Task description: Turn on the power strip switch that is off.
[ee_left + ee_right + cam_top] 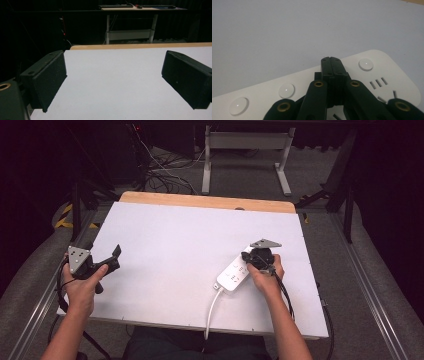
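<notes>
The power strip point(234, 275) is lying on the white table point(175, 255), right of centre, slanting from near left to far right, with its white cord point(212, 310) running off the near edge. In the right gripper view the strip point(262, 97) is showing three round buttons and a set of socket slots beside them.

The right gripper point(331, 65) is pointing down at the strip with its jaws pressed together, nothing between them, their tips over the strip's top face between two of the buttons; whether they are touching it I cannot tell. In the high view this gripper point(256, 256) is sitting above the far end of the strip, the right hand point(266, 276) wrapping its handle, the forearm coming in from the bottom edge.

The left gripper point(113, 82) is holding its jaws spread wide, with bare table between them. In the high view it point(111, 260) is hovering at the table's left edge, well apart from the strip, gripped by the left hand point(80, 287).

Beyond the far wooden edge of the table, a desk frame point(245, 155) and loose cables point(165, 175) are standing on the floor.
</notes>
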Demonstrator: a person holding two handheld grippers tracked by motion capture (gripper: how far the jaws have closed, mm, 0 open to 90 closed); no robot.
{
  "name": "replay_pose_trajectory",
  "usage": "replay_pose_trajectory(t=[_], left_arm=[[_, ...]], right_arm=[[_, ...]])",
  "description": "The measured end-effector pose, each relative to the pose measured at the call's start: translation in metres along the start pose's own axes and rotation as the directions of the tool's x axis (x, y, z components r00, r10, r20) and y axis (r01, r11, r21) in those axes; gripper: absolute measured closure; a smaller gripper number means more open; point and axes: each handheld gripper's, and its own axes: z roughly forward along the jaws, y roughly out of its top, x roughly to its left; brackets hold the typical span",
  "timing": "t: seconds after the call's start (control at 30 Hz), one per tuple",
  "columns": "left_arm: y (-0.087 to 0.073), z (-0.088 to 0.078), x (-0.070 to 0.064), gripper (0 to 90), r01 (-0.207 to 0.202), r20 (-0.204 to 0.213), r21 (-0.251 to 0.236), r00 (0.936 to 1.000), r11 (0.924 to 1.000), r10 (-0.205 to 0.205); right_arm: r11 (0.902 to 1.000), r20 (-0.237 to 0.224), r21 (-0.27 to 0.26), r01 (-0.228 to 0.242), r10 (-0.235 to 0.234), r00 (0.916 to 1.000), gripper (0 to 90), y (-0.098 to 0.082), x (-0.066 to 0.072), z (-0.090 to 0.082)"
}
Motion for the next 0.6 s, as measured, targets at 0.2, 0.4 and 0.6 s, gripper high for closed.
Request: replay_pose_trajectory(t=[0.2, 0.4, 0.6], left_arm=[[0.0, 0.0007, -0.0001, 6.4, 0.003, 0.0, 0.004, 1.0, 1.0, -0.003], [-0.0001, 0.0009, -0.0012, 6.4, 0.001, 0.001, 0.003, 1.0, 1.0, -0.001], [-0.0001, 0.0013, -0.0011, 6.4, -0.002, 0.004, 0.002, 1.0, 1.0, 0.002]], right_arm=[[1.0, 0.004, -0.003, -0.003, 0.003, 1.0, 90.0, -0.0004, 0.0005, -0.0001], [0.9997, 0.028, -0.005, 0.023, -0.022, 0.9994, 90.0, -0.0003, 0.0036, -0.0002], [0.9986, 0.051, 0.0, 0.053, -0.053, 0.9973, 90.0, 0.0007, 0.0076, -0.0013]])
